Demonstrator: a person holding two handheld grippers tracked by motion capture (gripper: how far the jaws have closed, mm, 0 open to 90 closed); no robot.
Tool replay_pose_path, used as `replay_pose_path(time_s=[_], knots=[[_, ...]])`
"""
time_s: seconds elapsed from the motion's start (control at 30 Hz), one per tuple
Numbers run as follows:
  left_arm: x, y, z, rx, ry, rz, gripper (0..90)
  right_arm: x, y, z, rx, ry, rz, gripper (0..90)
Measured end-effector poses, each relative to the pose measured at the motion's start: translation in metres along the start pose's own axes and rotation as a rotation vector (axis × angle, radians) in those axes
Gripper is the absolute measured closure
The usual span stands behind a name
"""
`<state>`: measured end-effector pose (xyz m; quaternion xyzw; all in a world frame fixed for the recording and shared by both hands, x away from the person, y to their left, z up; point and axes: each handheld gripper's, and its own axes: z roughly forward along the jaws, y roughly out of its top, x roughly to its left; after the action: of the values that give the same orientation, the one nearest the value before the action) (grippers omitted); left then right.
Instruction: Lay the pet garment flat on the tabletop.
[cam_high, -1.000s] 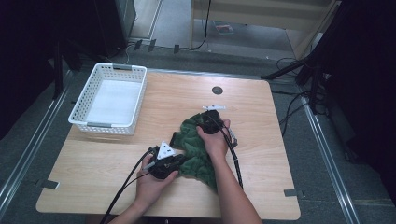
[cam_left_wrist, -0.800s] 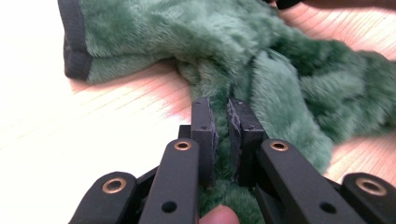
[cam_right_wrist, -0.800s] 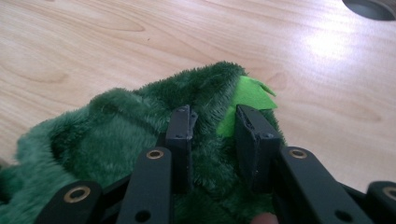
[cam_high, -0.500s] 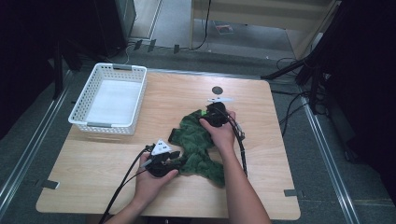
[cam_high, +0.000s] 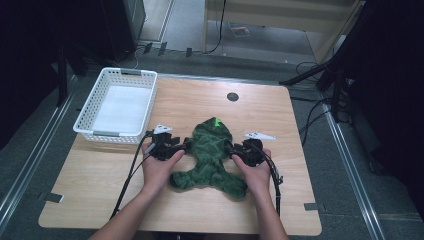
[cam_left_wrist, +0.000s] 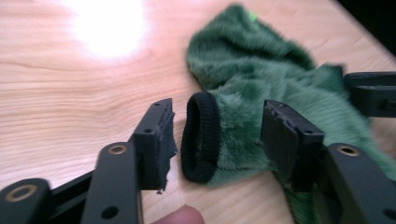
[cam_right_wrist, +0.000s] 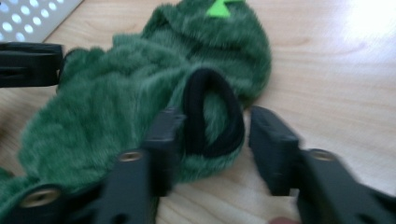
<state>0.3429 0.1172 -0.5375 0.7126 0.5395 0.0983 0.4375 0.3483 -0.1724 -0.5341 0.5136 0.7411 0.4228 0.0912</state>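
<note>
Flat on the wooden bench, the green fuzzy garment is lying sleeves-out between both tools, left tool and right tool each sitting open around a black cuff, not pinching yet.

Green fuzzy garment runs off the bottom-left edge, and the far tongs are pretty blurry.

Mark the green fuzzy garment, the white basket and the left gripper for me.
green fuzzy garment (cam_high: 210, 155), high view, middle of its body.
white basket (cam_high: 92, 133), high view, near rim.
left gripper (cam_left_wrist: 217, 135), left gripper view, midway between its jaws, at the black cuff.
</note>
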Motion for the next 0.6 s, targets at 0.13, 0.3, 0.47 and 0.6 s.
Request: replay_pose_path(time_s=[0.13,0.3,0.47,0.6], knots=[[-0.004,-0.003,0.007,0.057,0.021,0.048,78.6,-0.002,-0.007,0.005,0.013,-0.001,-0.025,79.4],[0.0,-0.002,0.006,0.071,0.031,0.067,86.2,-0.013,-0.008,0.001,-0.023,-0.062,0.018,83.0],[0.003,-0.002,0.004,0.037,-0.023,0.052,78.6,-0.023,-0.007,-0.009,-0.069,-0.046,0.097,75.8],[0.003,0.005,-0.004,-0.027,-0.037,0.036,59.2,-0.025,0.0,-0.026,-0.164,-0.021,0.108,74.0]])
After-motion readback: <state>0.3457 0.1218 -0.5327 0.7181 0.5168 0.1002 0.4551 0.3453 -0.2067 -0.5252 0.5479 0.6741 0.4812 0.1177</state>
